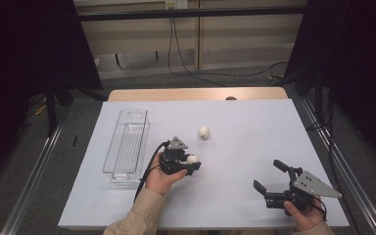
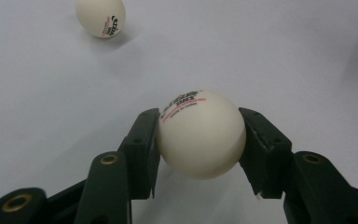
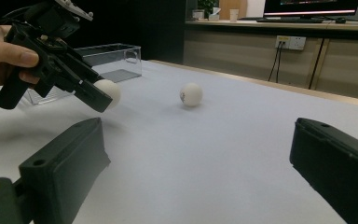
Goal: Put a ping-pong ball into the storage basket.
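I've got a white ping-pong ball (image 2: 200, 135) pinched in my left gripper (image 2: 200, 149) — the two black jaws press it from either side at its widest part, so it can't roll out. It hangs just above the white table cover (image 1: 254, 127), near the middle-left of the table, raised off the surface as the right gripper view shows it. My guess: it goes into the clear plastic tray (image 1: 127, 142) lying just to the left of that hand, long side running away from me, open top up, nothing inside that I can see.

Print on the held ball faces up toward the camera — dark logo line, red line, small dark line under it; blurred, can't read it for sure. The second ball (image 2: 100, 17) sits loose on the cover, a bit farther out and apart from the held one; it has a dark mark with red text below, also too small to read.

My right gripper (image 1: 270, 177) rests low at the near right, jaws spread wide, nothing between them — waiting, I'd say.
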A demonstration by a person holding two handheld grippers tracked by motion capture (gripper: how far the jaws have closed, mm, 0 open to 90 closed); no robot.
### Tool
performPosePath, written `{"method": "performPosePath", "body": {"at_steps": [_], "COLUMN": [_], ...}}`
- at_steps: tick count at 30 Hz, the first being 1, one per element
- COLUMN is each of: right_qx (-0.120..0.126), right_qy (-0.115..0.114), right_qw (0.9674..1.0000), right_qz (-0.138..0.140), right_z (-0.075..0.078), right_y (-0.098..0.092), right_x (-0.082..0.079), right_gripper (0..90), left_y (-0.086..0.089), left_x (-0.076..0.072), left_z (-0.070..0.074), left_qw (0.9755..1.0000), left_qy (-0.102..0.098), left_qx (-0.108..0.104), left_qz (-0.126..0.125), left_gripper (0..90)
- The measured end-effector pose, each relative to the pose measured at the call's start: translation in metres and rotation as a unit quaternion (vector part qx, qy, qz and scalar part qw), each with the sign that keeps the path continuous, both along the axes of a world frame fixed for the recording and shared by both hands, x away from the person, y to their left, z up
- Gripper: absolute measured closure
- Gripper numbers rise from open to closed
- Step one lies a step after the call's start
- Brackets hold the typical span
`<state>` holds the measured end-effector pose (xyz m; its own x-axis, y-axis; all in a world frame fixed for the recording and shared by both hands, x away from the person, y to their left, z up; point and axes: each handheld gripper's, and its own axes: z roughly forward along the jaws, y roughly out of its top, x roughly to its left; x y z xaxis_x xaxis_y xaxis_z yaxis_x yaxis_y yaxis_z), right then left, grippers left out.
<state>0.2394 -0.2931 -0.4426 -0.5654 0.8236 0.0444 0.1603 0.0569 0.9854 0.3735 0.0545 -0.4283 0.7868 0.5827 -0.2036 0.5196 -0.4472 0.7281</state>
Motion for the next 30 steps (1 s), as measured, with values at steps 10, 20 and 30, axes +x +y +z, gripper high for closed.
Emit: {"method": "performPosePath", "body": {"at_steps": [10,20,30], "right_qx": [-0.001,0.000,0.001], "right_qy": [0.000,0.000,0.000], "right_qw": [1.0000,1.0000,1.0000], "right_qz": [0.001,0.001,0.001], "right_z": [0.0000,0.0001,0.0002], "right_y": [0.0002,0.0000,0.0001], "right_x": [-0.0001,-0.0001,-0.0002], "right_gripper": [2.7,2.7,2.7], "left_y": [0.0037,0.0072,0.0095], "left_x": [0.0008,0.0023,0.0031], "left_z": [0.0055,0.0079,0.0098], "left_qw": [1.0000,0.9999,0.9999], "left_qy": [-0.001,0.007,0.007], "left_qx": [-0.003,-0.006,-0.002], "left_qz": [0.002,0.008,0.010], "left_gripper": [51.1,51.1,51.1]}}
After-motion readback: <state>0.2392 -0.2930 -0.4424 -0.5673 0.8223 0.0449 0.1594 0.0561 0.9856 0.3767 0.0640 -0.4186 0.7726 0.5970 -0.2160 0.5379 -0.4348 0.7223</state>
